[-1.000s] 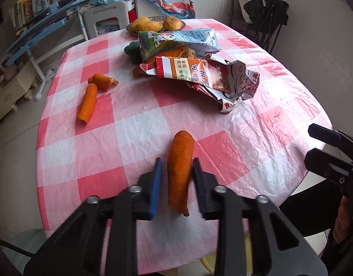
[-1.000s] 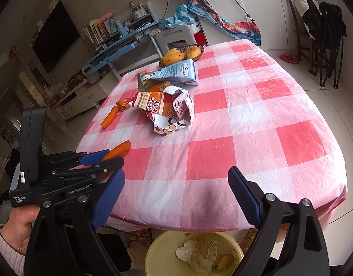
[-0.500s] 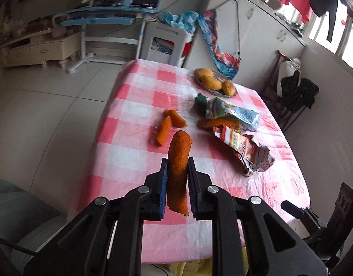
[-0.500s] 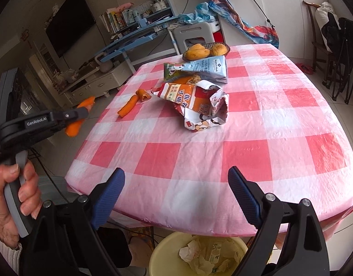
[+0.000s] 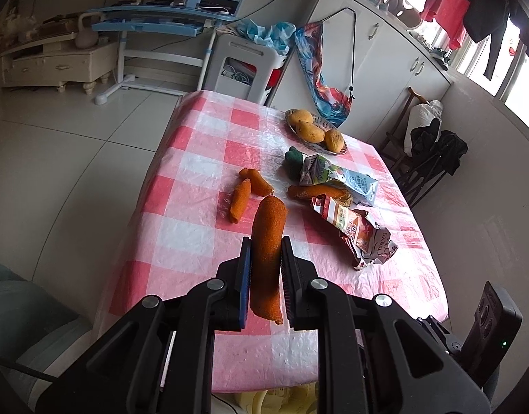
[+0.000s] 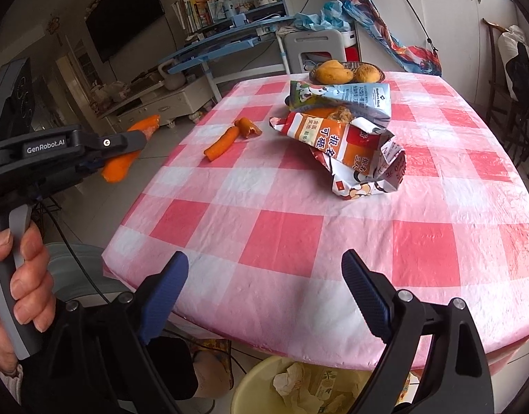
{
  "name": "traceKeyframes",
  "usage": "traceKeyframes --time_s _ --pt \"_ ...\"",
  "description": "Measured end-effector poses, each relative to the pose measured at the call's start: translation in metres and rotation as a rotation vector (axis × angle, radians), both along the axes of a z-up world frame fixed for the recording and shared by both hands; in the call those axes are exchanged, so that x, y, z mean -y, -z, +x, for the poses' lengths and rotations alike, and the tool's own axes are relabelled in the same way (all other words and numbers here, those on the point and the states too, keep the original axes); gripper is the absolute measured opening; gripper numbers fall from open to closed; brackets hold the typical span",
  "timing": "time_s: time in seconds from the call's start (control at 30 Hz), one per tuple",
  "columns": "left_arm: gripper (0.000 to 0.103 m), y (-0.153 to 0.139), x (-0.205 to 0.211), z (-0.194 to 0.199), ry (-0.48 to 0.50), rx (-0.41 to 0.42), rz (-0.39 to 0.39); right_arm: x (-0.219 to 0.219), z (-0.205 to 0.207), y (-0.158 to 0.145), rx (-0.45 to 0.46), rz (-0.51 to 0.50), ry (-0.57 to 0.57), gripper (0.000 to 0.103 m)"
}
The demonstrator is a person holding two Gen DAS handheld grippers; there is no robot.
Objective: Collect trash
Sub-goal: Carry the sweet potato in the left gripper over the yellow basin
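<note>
My left gripper is shut on a long orange carrot piece, held in the air above the near edge of the checked table. The right wrist view shows that same carrot piece in the left gripper, off the table's left side. My right gripper stands open with nothing between its fingers, over the table's front edge. Two more carrot pieces, a crumpled orange snack bag and a blue milk carton lie on the table.
A yellow bin holding crumpled paper stands under the table's front edge. A bowl of mangoes sits at the far end. A white stool and a blue desk stand beyond; a dark chair is on the right.
The left gripper lifted the carrot piece off the table, pulled back toward the table's left side and rolled. The right gripper shifted sideways, still open.
</note>
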State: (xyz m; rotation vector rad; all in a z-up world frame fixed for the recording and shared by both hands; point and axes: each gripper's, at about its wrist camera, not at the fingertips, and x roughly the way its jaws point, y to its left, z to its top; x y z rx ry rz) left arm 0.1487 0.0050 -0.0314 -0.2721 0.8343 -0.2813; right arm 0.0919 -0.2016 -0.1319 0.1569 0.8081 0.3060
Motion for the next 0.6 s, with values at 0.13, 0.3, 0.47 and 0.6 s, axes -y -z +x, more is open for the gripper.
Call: traceKeyframes --time_s 0.13,0.3,0.47,0.6 --pt "0.016 -0.002 0.007 -0.003 0.029 0.005 0.003 -0.002 -0.003 -0.005 0.034 -0.019 0.012 0.087" --pt "0.016 -0.002 0.025 -0.007 0.114 -0.003 0.004 0.014 -0.002 -0.014 0.052 -0.015 0.078 0.087" --pt "0.016 0.006 0.058 -0.018 0.270 -0.037 0.049 0.041 0.001 -0.027 0.063 0.001 0.134 0.087" --pt "0.016 0.014 0.084 -0.037 0.397 -0.065 0.078 0.065 0.002 -0.043 0.075 0.011 0.166 0.087"
